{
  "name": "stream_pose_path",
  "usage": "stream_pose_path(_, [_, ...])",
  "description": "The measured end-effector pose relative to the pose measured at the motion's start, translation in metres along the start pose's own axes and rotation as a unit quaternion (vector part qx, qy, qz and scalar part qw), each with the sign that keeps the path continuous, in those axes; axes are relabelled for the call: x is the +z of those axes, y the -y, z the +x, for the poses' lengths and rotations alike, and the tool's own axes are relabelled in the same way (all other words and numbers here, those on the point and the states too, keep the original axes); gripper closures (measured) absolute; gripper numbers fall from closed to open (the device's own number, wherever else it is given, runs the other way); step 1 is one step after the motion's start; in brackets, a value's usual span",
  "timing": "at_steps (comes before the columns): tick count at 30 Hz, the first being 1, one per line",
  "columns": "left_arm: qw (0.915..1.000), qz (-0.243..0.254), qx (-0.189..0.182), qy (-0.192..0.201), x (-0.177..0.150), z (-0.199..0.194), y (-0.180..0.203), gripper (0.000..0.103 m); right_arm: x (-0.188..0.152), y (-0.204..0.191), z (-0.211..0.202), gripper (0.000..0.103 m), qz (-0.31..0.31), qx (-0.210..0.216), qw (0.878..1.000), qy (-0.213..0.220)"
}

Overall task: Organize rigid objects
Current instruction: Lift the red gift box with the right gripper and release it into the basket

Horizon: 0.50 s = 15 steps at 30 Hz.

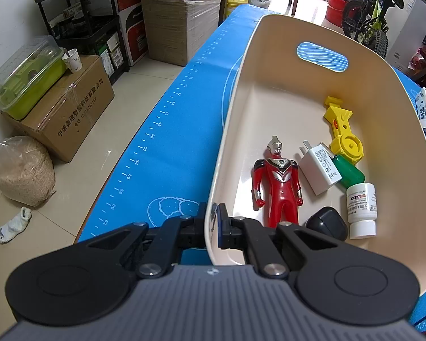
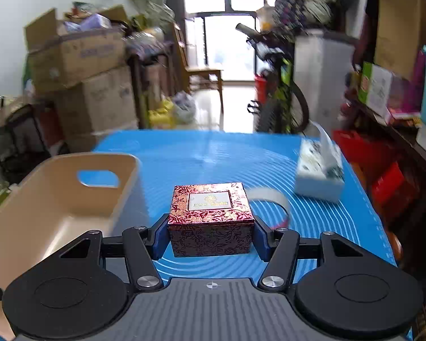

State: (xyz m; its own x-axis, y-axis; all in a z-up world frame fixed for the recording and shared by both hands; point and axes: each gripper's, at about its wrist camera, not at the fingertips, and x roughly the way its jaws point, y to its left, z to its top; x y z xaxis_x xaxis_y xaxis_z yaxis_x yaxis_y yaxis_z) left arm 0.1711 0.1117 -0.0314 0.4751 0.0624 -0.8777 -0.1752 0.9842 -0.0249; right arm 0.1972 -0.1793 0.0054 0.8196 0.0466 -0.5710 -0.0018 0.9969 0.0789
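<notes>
A cream plastic bin (image 1: pixel 269 42) stands on the blue mat (image 1: pixel 167 142). My left gripper (image 1: pixel 212 226) is shut on the bin's near left rim. Inside lie a red hero figure (image 1: pixel 278 182), a white charger (image 1: pixel 319 170), a yellow plastic toy (image 1: pixel 343 130), a green bottle (image 1: pixel 349 172), a white pill bottle (image 1: pixel 362 210) and a black rounded object (image 1: pixel 326 224). My right gripper (image 2: pixel 211 236) is shut on a red patterned gift box (image 2: pixel 211 221), held above the mat (image 2: pixel 227 156) to the right of the bin (image 2: pixel 56 199).
A tissue box (image 2: pixel 319 176) and a white tape ring (image 2: pixel 272 199) lie on the mat at the right. Cardboard boxes (image 1: pixel 71 108), a shelf, a sack and a sock are on the floor left of the table. A bicycle (image 2: pixel 278 91) stands beyond the far edge.
</notes>
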Motion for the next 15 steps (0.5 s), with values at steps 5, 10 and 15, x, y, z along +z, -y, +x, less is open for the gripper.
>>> stream_pose_path(5, [1.0000, 0.000, 0.000, 0.000, 0.000, 0.000, 0.000, 0.095, 0.010, -0.028, -0.018, 0.040, -0.018, 0.040, 0.999, 0.027])
stream_pose_path(10, [1.0000, 0.001, 0.000, 0.000, 0.000, 0.000, 0.000, 0.095, 0.018, -0.064, -0.025, 0.040, -0.045, 0.081, 0.995, 0.040])
stream_pose_path(15, [1.0000, 0.001, 0.000, 0.000, 0.000, 0.000, 0.000, 0.095, 0.017, -0.096, -0.020, 0.040, -0.072, 0.113, 0.990, 0.035])
